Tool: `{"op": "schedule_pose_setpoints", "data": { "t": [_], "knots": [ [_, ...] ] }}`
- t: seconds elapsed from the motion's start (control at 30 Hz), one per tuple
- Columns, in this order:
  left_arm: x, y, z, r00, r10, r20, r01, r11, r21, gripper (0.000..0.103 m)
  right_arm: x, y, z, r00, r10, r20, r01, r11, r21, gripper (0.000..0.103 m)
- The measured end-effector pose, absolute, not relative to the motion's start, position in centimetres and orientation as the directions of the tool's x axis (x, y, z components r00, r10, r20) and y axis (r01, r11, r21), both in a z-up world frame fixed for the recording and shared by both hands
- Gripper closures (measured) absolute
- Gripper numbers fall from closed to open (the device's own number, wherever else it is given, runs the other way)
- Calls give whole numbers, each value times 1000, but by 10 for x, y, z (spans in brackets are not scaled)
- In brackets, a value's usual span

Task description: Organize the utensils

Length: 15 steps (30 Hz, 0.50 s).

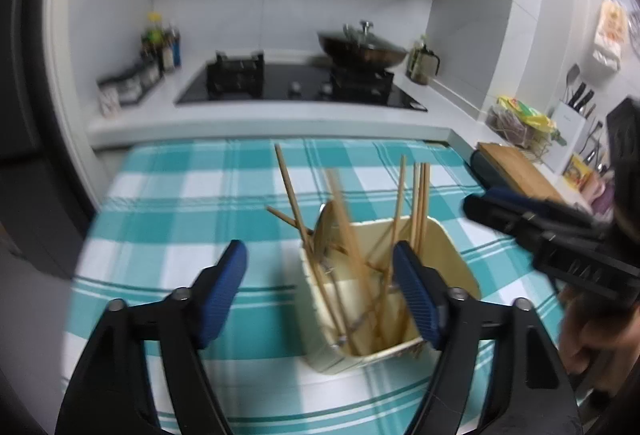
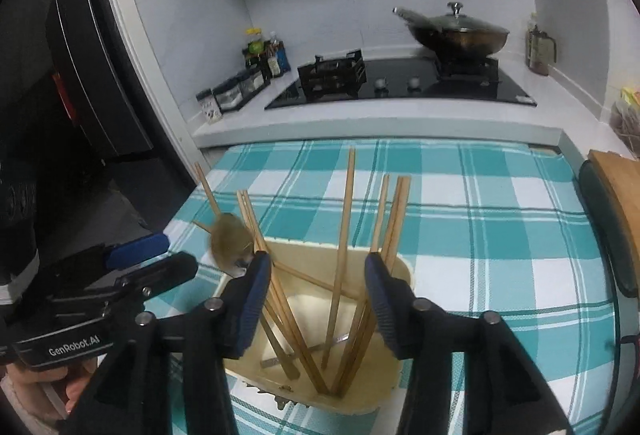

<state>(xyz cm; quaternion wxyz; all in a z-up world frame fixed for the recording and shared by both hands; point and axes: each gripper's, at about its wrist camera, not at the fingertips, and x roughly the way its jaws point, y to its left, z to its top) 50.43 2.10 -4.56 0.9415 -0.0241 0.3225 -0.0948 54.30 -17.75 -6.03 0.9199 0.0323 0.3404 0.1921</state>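
Note:
A cream utensil holder (image 1: 340,359) (image 2: 360,401) stands on the teal checked tablecloth (image 1: 168,219) (image 2: 500,235). Several wooden chopsticks (image 1: 288,187) (image 2: 348,203) and a spoon (image 1: 324,231) (image 2: 228,235) lean inside it. My left gripper (image 1: 320,251) is open above the holder's left side, with one finger over the cloth and the other over the holder's mouth. My right gripper (image 2: 317,261) is open over the holder, and chopsticks rise between its fingers without the pads pressing them. Each gripper also shows in the other's view: the right gripper (image 1: 480,205) and the left gripper (image 2: 160,249).
Behind the table runs a white counter with a black hob (image 1: 300,83) (image 2: 400,87) and a lidded wok (image 1: 360,47) (image 2: 460,31). Condiment bottles (image 1: 160,47) (image 2: 266,53) stand at the back left. A wooden cutting board (image 1: 520,171) and a knife block (image 1: 572,123) lie to the right.

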Motion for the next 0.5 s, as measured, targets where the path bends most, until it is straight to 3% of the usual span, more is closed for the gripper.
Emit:
{"op": "schedule_pose_setpoints", "data": {
  "t": [0.07, 0.2, 0.5],
  "knots": [
    [476, 20, -33, 820, -119, -560, 138, 990, -8, 3, 521, -181, -42, 731, 363, -577, -347, 927, 143, 47],
    [415, 9, -20, 883, 51, -467, 39, 983, 180, 0, 462, -190, -12, 795, 326, -512, -339, 938, 71, 24],
    [300, 3, -46, 880, 64, -471, -13, 994, 110, 0, 339, -211, -22, 858, 231, -459, -228, 972, 63, 16]
  ]
}}
